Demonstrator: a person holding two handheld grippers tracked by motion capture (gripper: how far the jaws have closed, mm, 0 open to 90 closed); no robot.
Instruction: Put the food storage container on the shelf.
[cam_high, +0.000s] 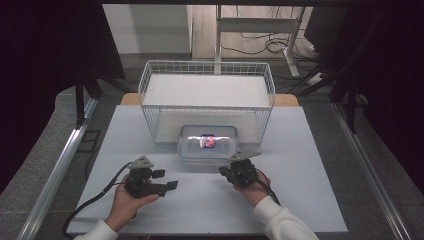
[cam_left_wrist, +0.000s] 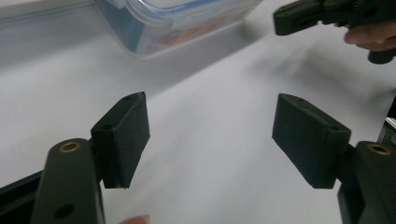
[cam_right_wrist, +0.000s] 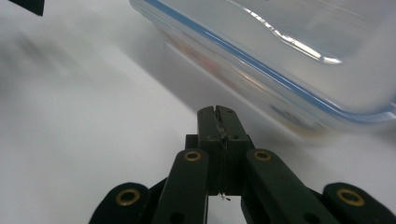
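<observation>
Centre frame: clear plastic lidded container (cam_high: 208, 143) (blue seal) on white table (cam_high: 300, 200); left gripper (cam_high: 167, 180) spread wide, empty; right gripper (cam_high: 223, 171) clenched on nothing.

A white wire basket (cam_high: 207, 95) stands at the middle of the frame, toward the far edge of the pale table (cam_high: 310, 175), its open grid walls rising above a flat white base. Behind it, at the upper centre, a white metal stand (cam_high: 257, 25) rests on a wooden floor, with dark cables (cam_high: 260, 46) looping across the boards to its right. A metal rail (cam_high: 55, 175) runs diagonally down the lower left.
</observation>
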